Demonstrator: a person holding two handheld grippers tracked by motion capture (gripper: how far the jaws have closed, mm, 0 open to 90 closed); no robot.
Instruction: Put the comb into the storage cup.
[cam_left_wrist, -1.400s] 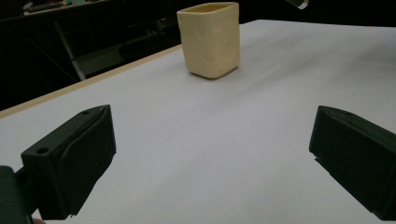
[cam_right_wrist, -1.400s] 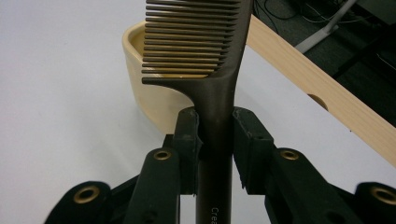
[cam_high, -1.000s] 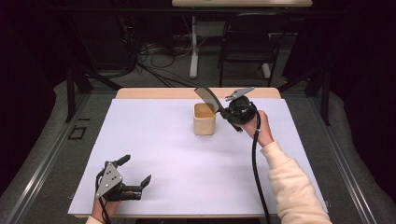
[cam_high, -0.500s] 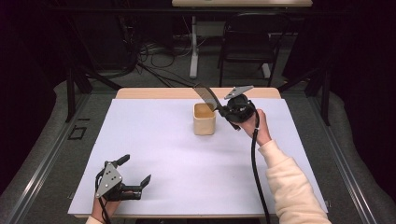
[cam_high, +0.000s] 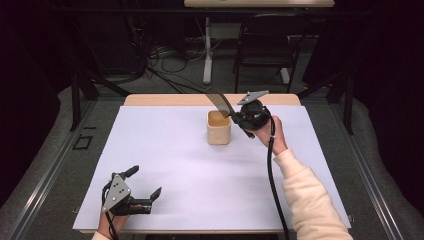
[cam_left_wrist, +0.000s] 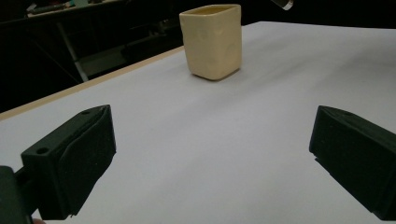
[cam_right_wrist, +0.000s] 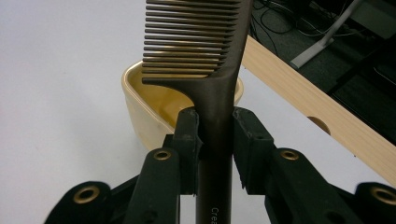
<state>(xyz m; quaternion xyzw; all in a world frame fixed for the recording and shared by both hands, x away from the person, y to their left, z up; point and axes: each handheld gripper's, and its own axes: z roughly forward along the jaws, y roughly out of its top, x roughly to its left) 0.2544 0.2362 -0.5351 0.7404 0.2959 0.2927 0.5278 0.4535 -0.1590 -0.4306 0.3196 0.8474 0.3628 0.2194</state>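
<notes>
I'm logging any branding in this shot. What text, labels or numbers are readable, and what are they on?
"Crea": pale letters on the comb handle, cut off at the bottom edge of the right gripper view, so the word is incomplete.
The cup shows no writing that I can make out.

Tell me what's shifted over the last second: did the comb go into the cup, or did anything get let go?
Hardly anything. The right tongs remain shut on the comb, holding it above the cream cup; at most the hand crept slightly toward the cup. Nothing was released. The left tongs stay open near the table's front edge, and the cup has not moved.
</notes>
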